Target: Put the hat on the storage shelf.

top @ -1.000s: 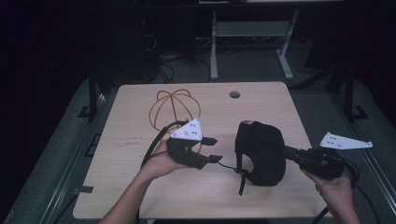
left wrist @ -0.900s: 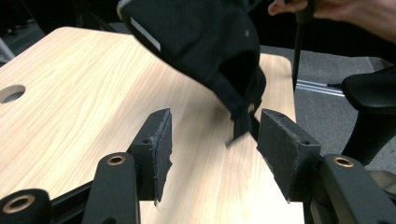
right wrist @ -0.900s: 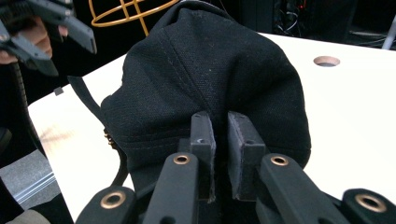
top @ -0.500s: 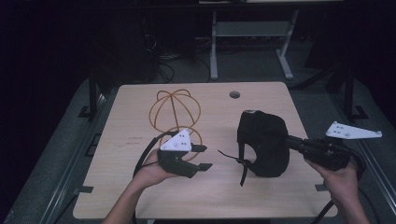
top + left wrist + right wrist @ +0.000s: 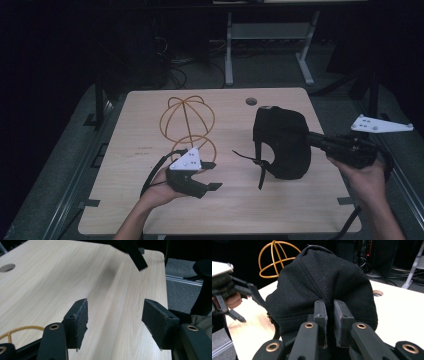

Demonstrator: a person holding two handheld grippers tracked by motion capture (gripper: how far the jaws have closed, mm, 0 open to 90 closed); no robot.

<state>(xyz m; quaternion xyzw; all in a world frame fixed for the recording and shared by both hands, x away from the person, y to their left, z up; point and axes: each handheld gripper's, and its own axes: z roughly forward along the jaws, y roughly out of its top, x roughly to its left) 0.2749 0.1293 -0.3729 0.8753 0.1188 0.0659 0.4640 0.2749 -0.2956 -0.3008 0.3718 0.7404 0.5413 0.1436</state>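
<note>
My right gripper (image 5: 328,322), rising from the bottom middle of the right gripper view, had its two black jaws pinched tight on the fabric of a black cloth cap (image 5: 324,285) with stitched seams, which bulged up across the centre of that frame. In the high view the same gripper (image 5: 312,140) sat at the right of the frame, its jaws reaching left into the cap (image 5: 280,142), which seemed to hang clear of the pale wooden table (image 5: 225,210) with a thin black strap (image 5: 250,160) dangling from its lower left; the dark cloth made it hard to be sure that none of it touched the wood.

My left gripper (image 5: 212,175), at the lower left of centre in the high view, had just been opening its jaws, and they stood apart with nothing between them. In the left gripper view its pads (image 5: 80,317) framed only bare tabletop (image 5: 50,277), with the strap's end hanging in at the top of the frame.

Just above that gripper in the high view stood a golden wire stand (image 5: 187,120), a sphere of thin hoops over a ring base. A round hole (image 5: 251,101) sat near the table's upper edge.
</note>
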